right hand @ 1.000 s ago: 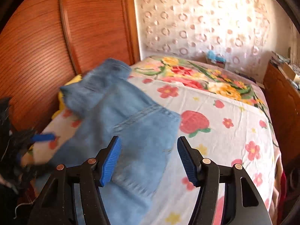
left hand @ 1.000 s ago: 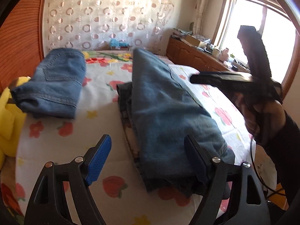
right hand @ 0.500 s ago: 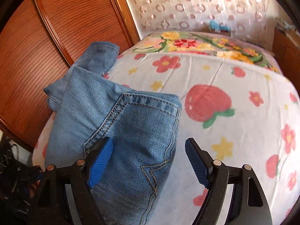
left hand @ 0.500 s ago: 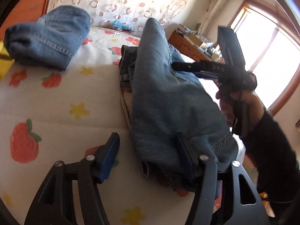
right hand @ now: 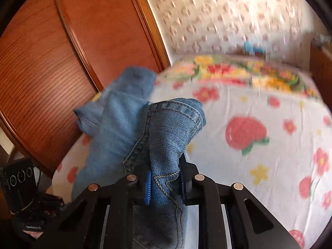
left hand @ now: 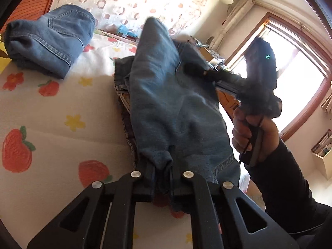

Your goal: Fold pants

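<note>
Soft, heavy jeans [left hand: 176, 112] droop — left gripper [left hand: 161, 172] and right gripper [right hand: 165, 183] are closing, pinching the near edge.

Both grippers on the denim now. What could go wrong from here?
1. The left gripper, jaws closing, pinches only a bunched edge of the blue denim jeans; it may slip.
2. The right gripper, also closing, grips near the stitched pocket seam; layers could separate, skewing the fold.
</note>
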Action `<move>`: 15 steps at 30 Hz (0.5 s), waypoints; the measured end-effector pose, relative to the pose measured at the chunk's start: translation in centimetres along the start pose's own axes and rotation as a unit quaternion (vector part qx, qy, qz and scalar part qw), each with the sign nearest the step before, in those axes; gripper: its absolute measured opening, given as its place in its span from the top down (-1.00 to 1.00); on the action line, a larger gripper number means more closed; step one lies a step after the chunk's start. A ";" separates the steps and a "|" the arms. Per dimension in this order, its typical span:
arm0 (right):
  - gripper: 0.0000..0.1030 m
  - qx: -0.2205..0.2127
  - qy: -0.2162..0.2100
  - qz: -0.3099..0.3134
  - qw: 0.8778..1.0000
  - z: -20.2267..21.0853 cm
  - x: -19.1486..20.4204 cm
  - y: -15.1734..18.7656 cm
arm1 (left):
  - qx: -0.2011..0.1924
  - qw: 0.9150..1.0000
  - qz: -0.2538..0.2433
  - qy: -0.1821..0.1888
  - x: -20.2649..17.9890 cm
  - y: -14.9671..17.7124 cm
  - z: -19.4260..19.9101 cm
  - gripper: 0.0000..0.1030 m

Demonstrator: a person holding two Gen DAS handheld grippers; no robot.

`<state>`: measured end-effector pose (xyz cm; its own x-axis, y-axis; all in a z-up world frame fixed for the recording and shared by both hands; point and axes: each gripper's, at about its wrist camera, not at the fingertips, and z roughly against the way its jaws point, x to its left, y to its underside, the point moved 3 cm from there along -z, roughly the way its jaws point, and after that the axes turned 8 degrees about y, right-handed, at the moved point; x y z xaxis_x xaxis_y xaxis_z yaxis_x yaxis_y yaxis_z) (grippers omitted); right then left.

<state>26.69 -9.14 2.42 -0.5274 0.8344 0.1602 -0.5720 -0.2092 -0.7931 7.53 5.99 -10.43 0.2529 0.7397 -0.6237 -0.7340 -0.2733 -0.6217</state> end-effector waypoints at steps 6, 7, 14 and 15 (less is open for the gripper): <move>0.61 -0.057 -0.006 0.015 0.998 2.2 2.3 -3.0 | -0.046 0.999 -0.013 0.000 -0.2 -2.0 2.8 0.82; 0.61 -0.064 -0.007 0.019 0.998 2.4 2.6 -3.6 | -0.054 0.998 -0.018 -0.002 -0.1 -2.6 3.3 0.82; 0.62 -0.100 -0.021 0.041 0.994 0.8 5.6 -8.4 | -0.091 0.994 -0.049 -0.034 1.1 -7.3 6.7 0.81; 0.62 -0.103 -0.025 0.041 0.994 0.3 6.1 -9.2 | -0.094 0.993 -0.051 -0.039 1.6 -8.0 7.2 0.82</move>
<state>28.55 -2.27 10.86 -0.6005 0.7911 0.1161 -0.3886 -0.1618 -0.9071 9.20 13.78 -3.03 0.2655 0.8127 -0.5187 -0.5738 -0.2991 -0.7624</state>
